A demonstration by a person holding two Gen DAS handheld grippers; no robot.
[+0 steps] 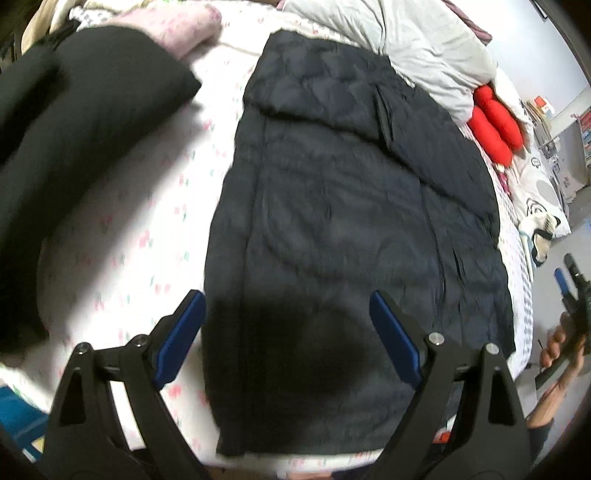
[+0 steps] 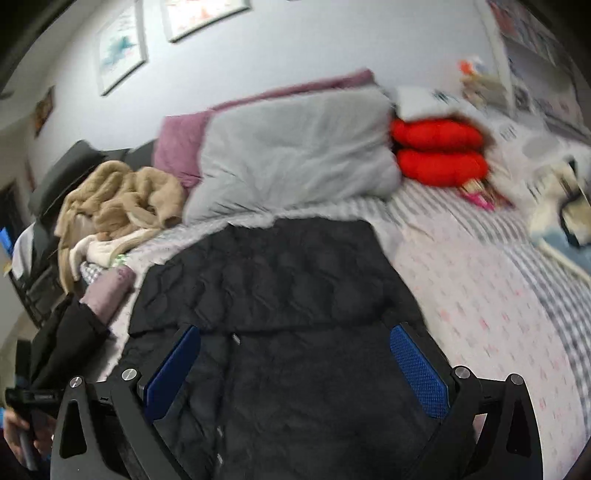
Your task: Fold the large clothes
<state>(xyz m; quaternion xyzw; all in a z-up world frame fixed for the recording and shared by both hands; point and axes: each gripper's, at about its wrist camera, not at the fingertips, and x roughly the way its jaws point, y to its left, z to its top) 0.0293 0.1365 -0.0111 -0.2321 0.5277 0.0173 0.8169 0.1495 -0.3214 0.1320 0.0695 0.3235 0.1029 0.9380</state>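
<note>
A dark navy quilted jacket (image 1: 332, 221) lies flat and lengthwise on the bed, with its sides folded in. My left gripper (image 1: 286, 299) is open and empty, hovering above the jacket's near end. My right gripper (image 2: 295, 332) is open and empty above the jacket (image 2: 280, 295), its blue pads either side of the zipper. The right gripper also shows in the left wrist view (image 1: 572, 291), held off the bed's right edge.
The bed sheet (image 1: 129, 229) is white with small pink prints. A black garment (image 1: 55, 147) lies at the left. A grey duvet (image 2: 295, 155), red cushions (image 2: 436, 151), a tan garment (image 2: 122, 199) and a pink folded cloth (image 1: 177, 26) sit at the far side.
</note>
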